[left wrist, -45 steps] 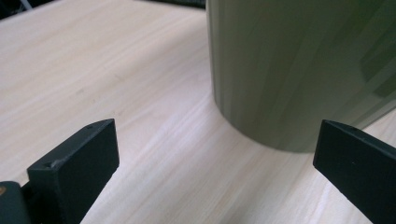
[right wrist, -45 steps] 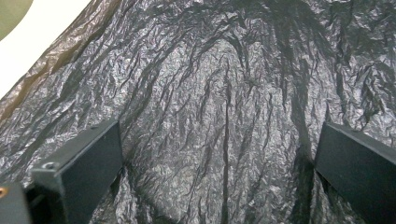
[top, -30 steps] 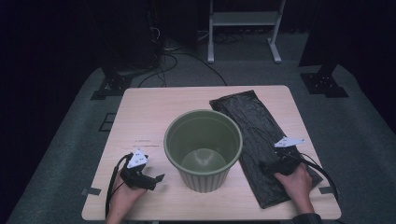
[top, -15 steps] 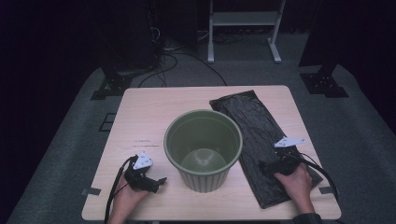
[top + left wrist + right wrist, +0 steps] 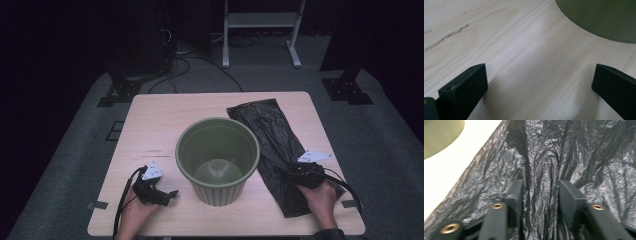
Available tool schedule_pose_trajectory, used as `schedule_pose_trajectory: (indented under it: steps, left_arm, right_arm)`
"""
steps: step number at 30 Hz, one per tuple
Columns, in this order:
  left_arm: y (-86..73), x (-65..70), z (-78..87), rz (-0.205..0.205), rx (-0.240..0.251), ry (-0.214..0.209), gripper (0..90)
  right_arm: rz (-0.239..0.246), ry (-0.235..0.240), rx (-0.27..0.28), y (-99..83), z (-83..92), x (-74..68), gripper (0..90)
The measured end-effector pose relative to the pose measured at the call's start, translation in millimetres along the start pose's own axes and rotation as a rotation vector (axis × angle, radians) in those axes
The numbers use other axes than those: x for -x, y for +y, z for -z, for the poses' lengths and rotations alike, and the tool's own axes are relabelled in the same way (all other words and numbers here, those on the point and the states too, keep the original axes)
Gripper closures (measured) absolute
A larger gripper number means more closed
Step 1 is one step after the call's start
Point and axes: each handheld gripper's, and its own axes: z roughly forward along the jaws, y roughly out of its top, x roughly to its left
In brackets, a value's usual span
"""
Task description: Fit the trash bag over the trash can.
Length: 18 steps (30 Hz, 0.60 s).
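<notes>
A crumpled black plastic bag (image 5: 270, 135) lies flat on the right side of the table, beside an empty green ribbed bucket (image 5: 220, 192). My right gripper (image 5: 287, 172) rests on the bag's near part. In the right gripper view its jaws (image 5: 540, 192) have just been closing and stand partly closed. A raised ridge of the bag's film (image 5: 574, 150) is gathered between them, and a gap remains. My left gripper (image 5: 170, 195) lies on bare wood left of the bucket. It (image 5: 539, 82) stands wide open, with nothing between its fingers.
The bucket (image 5: 599, 17) stands mid-table between the two hands; its edge (image 5: 439, 132) is close to the bag. A thin dark scratch (image 5: 446, 37) marks the light wooden table (image 5: 165, 115). Stands and cables sit on the grey floor behind.
</notes>
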Motion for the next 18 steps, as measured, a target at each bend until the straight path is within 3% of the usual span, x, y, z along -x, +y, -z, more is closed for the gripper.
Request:
schedule_pose_trajectory:
  steps: [3,7,18]
  left_arm:
    - [0.0,0.0,0.0,0.0,0.0,0.0,0.0]
    - [0.0,-0.1,0.0,0.0,0.0,0.0,0.0]
    - [0.0,-0.2,0.0,-0.001,0.0,-0.001,0.0]
  right_arm:
    - [0.005,0.011,-0.001,-0.9,1.8,-2.5,75.8]
    - [0.002,0.034,-0.009,-1.0,2.8,-3.2,87.9]
    - [-0.007,0.063,-0.024,-2.5,6.4,-6.4,89.3]
